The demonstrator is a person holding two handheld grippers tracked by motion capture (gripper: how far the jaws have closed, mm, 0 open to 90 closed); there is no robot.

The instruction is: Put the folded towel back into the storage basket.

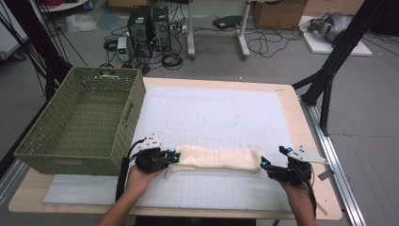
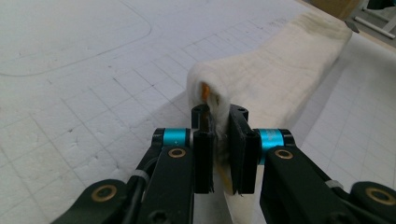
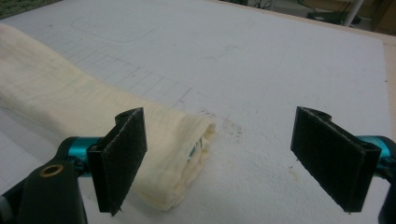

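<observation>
A cream folded cloth (image 1: 217,158) lies as a long strip across the white mat (image 1: 221,113), near the front. My left gripper (image 1: 175,157) is shut on the strip's left end. In the left gripper view its pads (image 2: 203,154) pinch the cloth (image 2: 280,70), which bunches up just past them. My right gripper (image 1: 264,164) stands open at the strip's right end. In the right gripper view the right end of the cloth (image 3: 154,135) lies just behind the left pad (image 3: 119,156), and the wide gap between the pads is bare mat.
A green woven basket (image 1: 117,122) stands on the table's left side, close to my left hand. The wooden table edge (image 1: 301,117) runs along the right of the mat. Beyond the table are computer towers (image 1: 148,28), cables and black stand legs (image 1: 329,70).
</observation>
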